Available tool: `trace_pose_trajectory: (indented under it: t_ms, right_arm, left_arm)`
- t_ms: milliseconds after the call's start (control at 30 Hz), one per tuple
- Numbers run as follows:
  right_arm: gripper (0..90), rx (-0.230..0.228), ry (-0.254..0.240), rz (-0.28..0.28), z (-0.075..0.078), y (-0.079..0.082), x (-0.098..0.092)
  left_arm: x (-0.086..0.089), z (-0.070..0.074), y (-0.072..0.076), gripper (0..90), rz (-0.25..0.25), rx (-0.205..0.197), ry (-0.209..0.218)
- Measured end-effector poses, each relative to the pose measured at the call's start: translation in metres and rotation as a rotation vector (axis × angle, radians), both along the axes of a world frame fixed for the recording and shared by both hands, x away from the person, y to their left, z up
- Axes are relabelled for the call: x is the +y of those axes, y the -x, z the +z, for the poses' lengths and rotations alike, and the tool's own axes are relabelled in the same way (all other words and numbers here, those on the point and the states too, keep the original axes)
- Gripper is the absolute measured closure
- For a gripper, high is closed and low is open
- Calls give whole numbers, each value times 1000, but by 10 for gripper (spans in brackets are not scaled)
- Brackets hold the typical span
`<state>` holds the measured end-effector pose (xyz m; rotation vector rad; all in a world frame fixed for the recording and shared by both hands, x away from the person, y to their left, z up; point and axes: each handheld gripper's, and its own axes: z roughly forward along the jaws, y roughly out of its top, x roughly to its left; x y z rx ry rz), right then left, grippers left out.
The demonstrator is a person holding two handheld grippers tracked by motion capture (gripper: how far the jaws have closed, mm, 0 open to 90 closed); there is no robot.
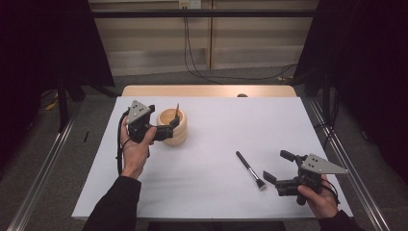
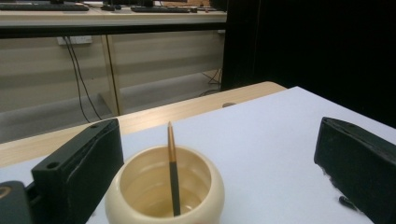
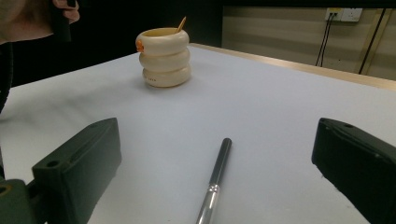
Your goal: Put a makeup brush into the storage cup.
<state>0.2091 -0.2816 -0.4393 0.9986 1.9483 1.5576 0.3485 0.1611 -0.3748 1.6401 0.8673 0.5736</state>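
— Holder (image 1: 173,126) check: what's in it?

— Cream ribbed holder on my white table (image 1: 216,192), left of centre. One slim brush (image 2: 173,177) stands inside, gold tip up, leaning on the rim.

— Your left gripper (image 1: 166,131)?

— Right at the holder, jaws spread wide, clamping nothing; the left gripper view looks down into the holder, pads clear of its wall.

— And the right?

— My right gripper (image 1: 278,167) hovers near the front right corner, jaws wide, empty. A second brush (image 1: 250,170) lies flat just beside it. The right gripper view adds three stacked rings and an orange mark on the holder's side.
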Motion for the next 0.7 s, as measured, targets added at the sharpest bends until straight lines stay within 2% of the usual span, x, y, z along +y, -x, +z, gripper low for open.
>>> trace_pose_trajectory:
  t_ms: [167,333,400,467,533,567,633,700]
  right_arm:
    - [17,2,2,-1,0,0,0]
    - [17,5,4,4,0,0,0]
    - [17,9,3,3,0,0,0]
    - [17,9,4,2,0,0,0]
    - [17,4,5,4,0,0,0]
    - [17,1,7,-1,0,0,0]
    - [17,1,6,0,0,0,0]
    - [17,5,4,3,0,0,0]
  left_arm:
    - [3,-4,12,10,-13,0,12]
    - [3,-7,21,13,0,2,-16]
    - [4,-9,25,11,-8,4,8]
    - [5,-12,29,7,10,-6,-8]
    - [7,-18,30,7,10,5,27]
    - [9,-19,31,9,13,11,22]
    - [9,-24,36,8,47,-38,-40]
    - [9,-27,39,6,30,-7,-10]
